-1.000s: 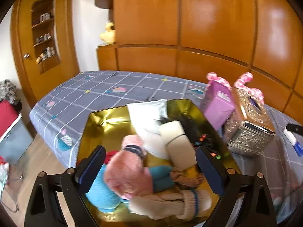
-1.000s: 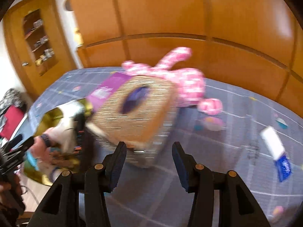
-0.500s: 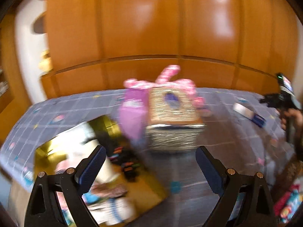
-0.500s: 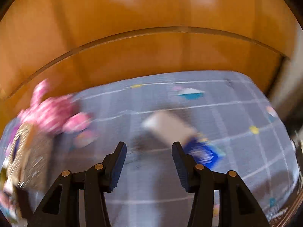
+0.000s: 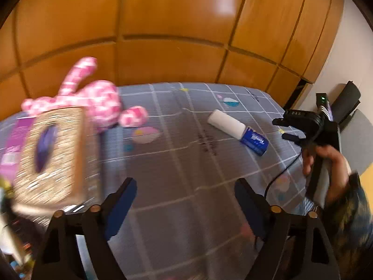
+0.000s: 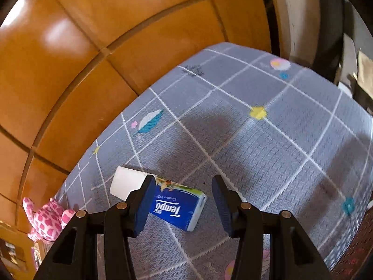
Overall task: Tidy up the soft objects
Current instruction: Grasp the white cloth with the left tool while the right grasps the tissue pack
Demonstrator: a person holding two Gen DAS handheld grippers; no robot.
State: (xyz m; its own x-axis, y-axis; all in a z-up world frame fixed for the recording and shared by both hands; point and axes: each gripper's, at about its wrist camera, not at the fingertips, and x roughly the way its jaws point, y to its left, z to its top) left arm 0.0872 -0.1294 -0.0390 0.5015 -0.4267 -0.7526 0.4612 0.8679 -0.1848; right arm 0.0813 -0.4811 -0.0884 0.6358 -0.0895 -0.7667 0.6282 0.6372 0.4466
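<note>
Over the bed (image 6: 268, 140), the right gripper (image 6: 184, 200) is hovering spread above a tissue pack (image 6: 179, 206), apparently lining up to pinch it.

On the grey grid-patterned bedspread (image 5: 186, 163) lie one blue-and-white tissue pack (image 5: 237, 131), one pink-and-white spotted plush toy (image 5: 98, 102), one glittery gold tissue box (image 5: 50, 156) and one purple box (image 5: 12, 140).

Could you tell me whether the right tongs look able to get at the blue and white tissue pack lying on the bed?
Probably yes. The right tongs are open and aimed at the blue and white tissue pack, which lies alone on the grey checked bedsheet with nothing between them.
</note>
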